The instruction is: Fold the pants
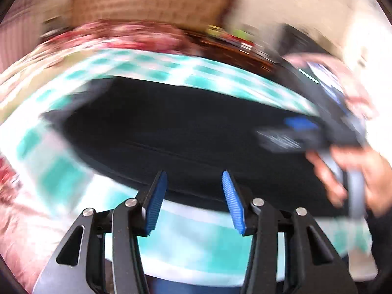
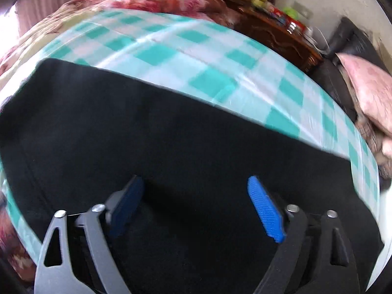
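Both hand-held grippers, left (image 1: 194, 202) and right (image 2: 196, 208), gape empty over black pants (image 2: 171, 147) lying flat on the checked sheet (image 2: 171, 56), so it looks like the approach step; next: each needs an edge to pinch.

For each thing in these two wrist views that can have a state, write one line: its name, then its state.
black pants: lying spread flat on the checked cloth, held by neither gripper.
checked cloth: spread out under the pants.
left gripper: open, nothing between its pads, over the near edge of the pants.
right gripper: open wide, empty, above the pants.
pink cushion: lying off to the right, beyond the cloth.
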A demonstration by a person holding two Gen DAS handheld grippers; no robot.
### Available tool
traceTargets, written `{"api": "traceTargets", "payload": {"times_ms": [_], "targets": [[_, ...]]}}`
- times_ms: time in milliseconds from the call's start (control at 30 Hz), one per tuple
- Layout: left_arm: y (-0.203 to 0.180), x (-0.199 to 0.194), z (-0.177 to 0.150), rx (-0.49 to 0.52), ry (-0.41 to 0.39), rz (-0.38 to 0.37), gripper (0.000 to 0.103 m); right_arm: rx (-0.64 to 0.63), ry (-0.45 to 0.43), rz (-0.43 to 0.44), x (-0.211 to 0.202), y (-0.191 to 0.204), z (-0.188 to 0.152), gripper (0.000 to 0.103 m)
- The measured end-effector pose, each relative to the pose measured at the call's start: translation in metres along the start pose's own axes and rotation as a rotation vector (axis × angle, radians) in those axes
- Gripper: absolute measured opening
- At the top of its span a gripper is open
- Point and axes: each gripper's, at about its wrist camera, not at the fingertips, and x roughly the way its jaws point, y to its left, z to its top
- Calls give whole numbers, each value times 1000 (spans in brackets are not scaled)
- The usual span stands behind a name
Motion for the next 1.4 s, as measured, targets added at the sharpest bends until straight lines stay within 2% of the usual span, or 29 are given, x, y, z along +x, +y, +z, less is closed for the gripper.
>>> {"api": "traceTargets", "payload": {"times_ms": [33, 100, 167, 233, 367, 467, 567, 700, 800, 900, 967, 1067, 1167, 1233, 1267, 1333, 1400], "targets": [[14, -1, 4, -41, -8, 17, 48, 3, 11, -42, -10, 2, 2, 89], [47, -6, 10, -121, -30, 73, 48, -43, -67, -109, -56, 14, 11, 89], [67, -10, 10, -162, -36, 96, 48, -78, -131, -142, -113, 30, 17, 89], [83, -14, 11, -188, -40, 112, 48, -143, -175, -81, -181, 52, 18, 91], [107, -24, 15, -222, -42, 139, 48, -332, -246, -19, -274, 95, 0, 91], [110, -28, 22, -224, -46, 158, 48, -426, -260, 41, -320, 116, -15, 91], [110, -33, 32, -217, -62, 167, 48, -441, -273, 102, -344, 119, -16, 91], [106, -37, 38, -211, -71, 169, 49, -439, -329, 166, -362, 120, -16, 91], [105, -36, 40, -204, -74, 170, 49, -428, -312, 212, -359, 124, -11, 91], [98, -29, 47, -171, -75, 123, 48, -429, -332, 261, -369, 127, -7, 91], [89, -21, 54, -123, -67, 93, 47, -409, -366, 257, -372, 123, -5, 91], [67, 2, 65, 23, -34, 74, 37, -386, -330, 298, -362, 116, 1, 91], [71, 38, 71, 45, 51, 92, 27, -375, -271, 353, -349, 108, 6, 91], [84, 62, 75, 53, 96, 140, 14, -359, -274, 349, -342, 102, 10, 92], [90, 71, 77, 58, 111, 146, 1, -356, -273, 347, -334, 99, 12, 92], [98, 76, 80, 54, 117, 119, 2, -317, -248, 358, -308, 91, 17, 92], [102, 75, 83, 57, 118, 104, 2, -281, -199, 372, -262, 84, 24, 92]]}}
